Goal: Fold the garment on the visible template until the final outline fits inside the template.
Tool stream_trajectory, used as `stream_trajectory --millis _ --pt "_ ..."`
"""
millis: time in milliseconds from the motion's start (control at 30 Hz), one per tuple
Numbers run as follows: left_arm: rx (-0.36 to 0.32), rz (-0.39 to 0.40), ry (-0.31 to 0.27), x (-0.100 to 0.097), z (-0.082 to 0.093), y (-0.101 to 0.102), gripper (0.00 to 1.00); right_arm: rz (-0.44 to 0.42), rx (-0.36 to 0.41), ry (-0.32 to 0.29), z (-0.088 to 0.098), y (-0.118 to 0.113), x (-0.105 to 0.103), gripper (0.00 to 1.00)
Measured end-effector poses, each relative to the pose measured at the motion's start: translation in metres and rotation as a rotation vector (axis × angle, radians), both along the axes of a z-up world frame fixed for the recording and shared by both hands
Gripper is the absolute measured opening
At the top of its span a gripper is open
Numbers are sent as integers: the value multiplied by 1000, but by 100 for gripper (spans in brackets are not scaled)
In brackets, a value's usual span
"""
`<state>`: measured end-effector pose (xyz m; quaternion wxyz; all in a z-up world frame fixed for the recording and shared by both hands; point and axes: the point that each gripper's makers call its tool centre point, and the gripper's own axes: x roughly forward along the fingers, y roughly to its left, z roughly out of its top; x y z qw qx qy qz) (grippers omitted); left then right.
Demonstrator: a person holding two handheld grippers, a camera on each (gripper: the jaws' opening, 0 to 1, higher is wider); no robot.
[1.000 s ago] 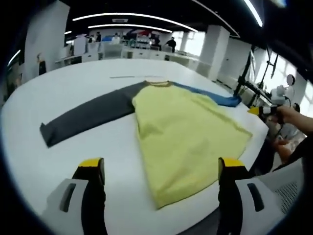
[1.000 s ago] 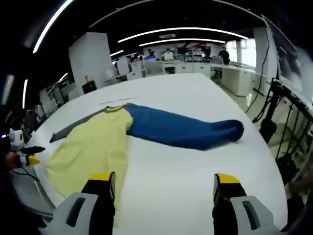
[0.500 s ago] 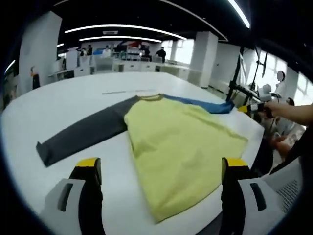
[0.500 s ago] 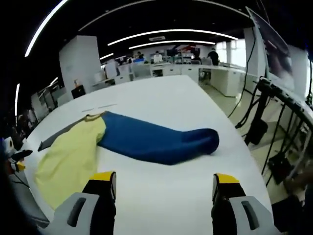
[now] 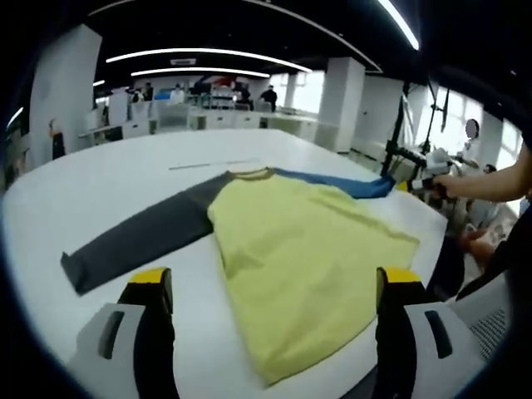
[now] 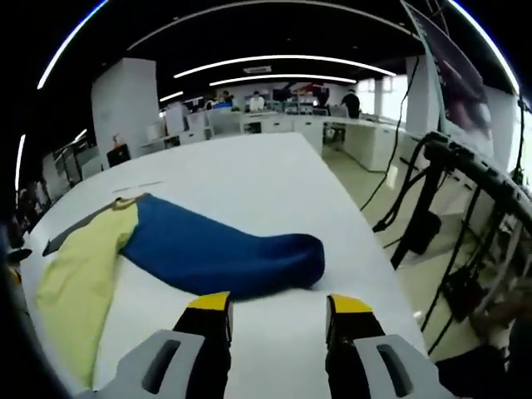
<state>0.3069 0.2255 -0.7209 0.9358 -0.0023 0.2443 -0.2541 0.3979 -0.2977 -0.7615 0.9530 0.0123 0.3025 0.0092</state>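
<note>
The garment (image 5: pixel 307 249) is laid flat on the white counter (image 5: pixel 108 179), a long-sleeved top with a yellow body, a grey sleeve (image 5: pixel 137 237) stretched out to one side and a blue sleeve (image 6: pixel 220 253) stretched out to the other. In the left gripper view the yellow body is seen spread wide, its hem reaching close to the near edge of the counter; a faint thin line is seen on the counter beyond the collar, and whether it belongs to the template cannot be told.

The cloth is judged to be light, soft and limp: it will drape and sag when lifted, and a single layer is easily pinched. Some sliding on the smooth counter is to be expected, so a fold is better carried over than dragged. The blue sleeve looks slightly puffed near its cuff, so it may need flattening once folded. Sensible places to take hold are judged to be the cuff end of each sleeve and the corners of the hem.

The right hand-held gripper (image 6: pixel 277 309) is held just before the blue cuff, its yellow-tipped jaws narrowed but with a gap between them and nothing caught in them. The left hand-held gripper (image 5: pixel 276 284) is held wide apart above the hem of the yellow body, and nothing is gripped by it. No fold is yet made.
</note>
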Motion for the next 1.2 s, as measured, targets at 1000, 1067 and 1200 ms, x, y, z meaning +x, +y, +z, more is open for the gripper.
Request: stream_trajectory --millis 1000,1067,1200 --pt "50 30 14 3 1 10 90 -33 64 -77 -9 -25 36 0" --pt "48 29 10 3 2 9 90 -33 66 -80 -5 -22 33 0" --pt "49 30 7 3 3 10 89 -27 69 -90 6 -15 28 0"
